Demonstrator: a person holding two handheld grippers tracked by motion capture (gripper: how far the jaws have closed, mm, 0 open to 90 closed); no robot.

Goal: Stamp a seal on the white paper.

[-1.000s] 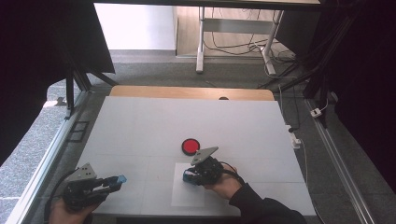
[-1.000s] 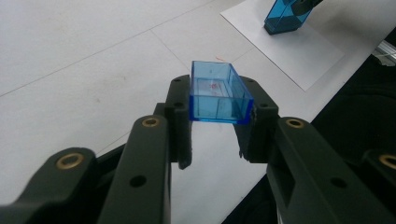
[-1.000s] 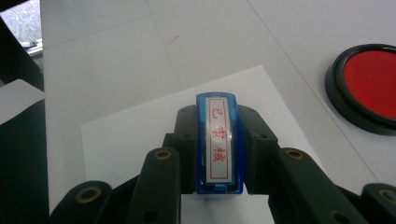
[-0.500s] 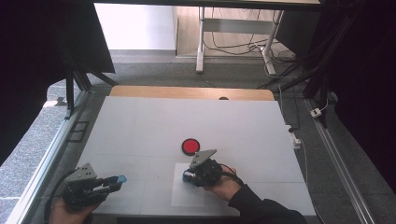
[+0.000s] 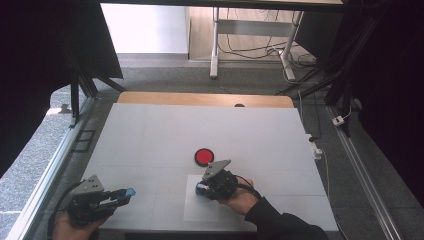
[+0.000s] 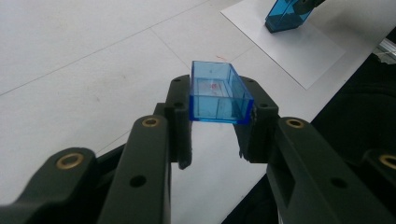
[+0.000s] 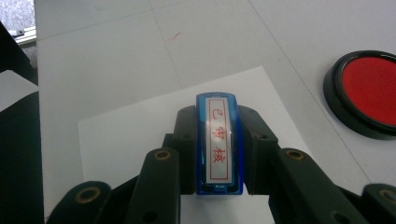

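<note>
A blue stamp [image 7: 218,154] with a white label and red characters is held upright in my right gripper [image 7: 218,135], which is shut on it. It stands low over a white paper sheet [image 7: 126,140]; in the left gripper view the stamp [image 6: 286,16] appears to touch the paper [image 6: 303,49]. My left gripper [image 6: 217,97] is shut on a clear blue cap [image 6: 217,86], held above the table. In the high view, the left gripper [image 5: 125,194] is at the front left and the right gripper [image 5: 202,189] is at the front middle. A round red ink pad [image 5: 204,156] lies just beyond the paper [image 5: 200,212].
The white tabletop [image 5: 200,130] has a wooden strip along its far edge. Metal rails run down both sides. The ink pad [image 7: 369,91] sits close to the right of the stamp. A cable and plug [image 5: 316,147] lie off the table's right edge.
</note>
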